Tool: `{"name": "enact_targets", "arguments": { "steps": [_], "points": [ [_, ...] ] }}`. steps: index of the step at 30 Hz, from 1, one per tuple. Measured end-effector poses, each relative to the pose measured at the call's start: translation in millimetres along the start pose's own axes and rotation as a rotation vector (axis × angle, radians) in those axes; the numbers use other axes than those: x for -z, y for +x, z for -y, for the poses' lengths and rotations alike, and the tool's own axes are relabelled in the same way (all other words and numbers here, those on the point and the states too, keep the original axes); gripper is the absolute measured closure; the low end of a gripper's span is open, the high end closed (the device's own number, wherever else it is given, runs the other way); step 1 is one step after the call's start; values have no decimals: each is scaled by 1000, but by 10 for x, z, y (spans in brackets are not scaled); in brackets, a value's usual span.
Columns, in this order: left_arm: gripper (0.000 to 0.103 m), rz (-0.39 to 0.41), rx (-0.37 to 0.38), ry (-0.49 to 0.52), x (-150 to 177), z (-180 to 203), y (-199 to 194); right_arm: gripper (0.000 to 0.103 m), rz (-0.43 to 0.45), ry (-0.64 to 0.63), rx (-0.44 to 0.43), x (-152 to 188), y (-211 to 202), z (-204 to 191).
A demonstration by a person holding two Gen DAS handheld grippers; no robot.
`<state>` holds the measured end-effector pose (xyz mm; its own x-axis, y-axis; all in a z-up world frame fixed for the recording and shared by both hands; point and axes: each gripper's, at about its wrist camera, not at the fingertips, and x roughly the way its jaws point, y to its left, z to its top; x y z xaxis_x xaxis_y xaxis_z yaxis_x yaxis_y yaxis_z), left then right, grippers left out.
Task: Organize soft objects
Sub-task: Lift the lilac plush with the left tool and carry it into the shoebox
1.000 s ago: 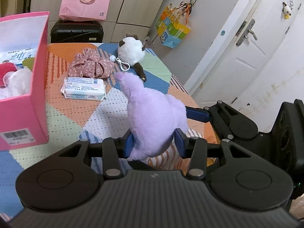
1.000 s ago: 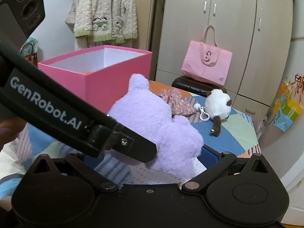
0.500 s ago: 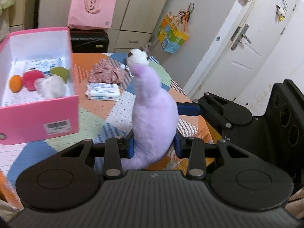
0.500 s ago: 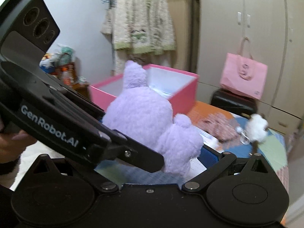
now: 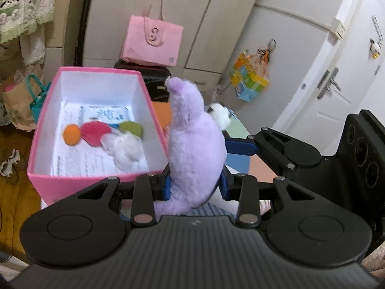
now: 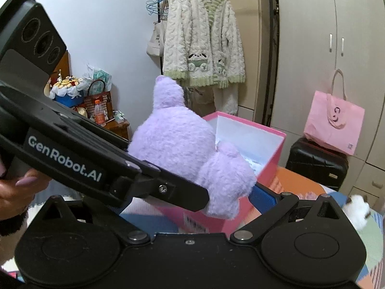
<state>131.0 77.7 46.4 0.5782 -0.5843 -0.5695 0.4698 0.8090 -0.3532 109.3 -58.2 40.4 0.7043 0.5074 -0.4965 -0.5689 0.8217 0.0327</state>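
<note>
My left gripper is shut on the purple plush toy and holds it in the air beside the right wall of the open pink box. The box holds an orange ball, a red soft piece, a green one, white fluff and paper. My right gripper is also shut on the purple plush toy, gripping it from the other side; its left finger is hidden behind the left tool. The pink box stands just behind the toy.
A white plush keychain lies on the patchwork table behind the toy, also in the right wrist view. A black suitcase with a pink bag stands behind the table. Wardrobe, door and clothes rack surround it.
Both grippers have lifted the purple toy off the table and carried it left toward the pink box. The box's inside now shows from above.
</note>
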Motion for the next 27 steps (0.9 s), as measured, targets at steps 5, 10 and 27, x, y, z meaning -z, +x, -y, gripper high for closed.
{"name": "enact_targets", "arguments": {
  "steps": [5, 10, 27],
  "points": [
    [67, 17, -22, -41, -140, -306, 69, 0, -13, 12, -31, -148, 298, 57],
    [68, -8, -38, -86, -287, -630, 253, 1, -47, 32, -63, -238, 655, 156],
    [67, -103, -149, -135, -393, -1201, 883, 6, -188, 73, -116, -217, 1412, 419]
  ]
}}
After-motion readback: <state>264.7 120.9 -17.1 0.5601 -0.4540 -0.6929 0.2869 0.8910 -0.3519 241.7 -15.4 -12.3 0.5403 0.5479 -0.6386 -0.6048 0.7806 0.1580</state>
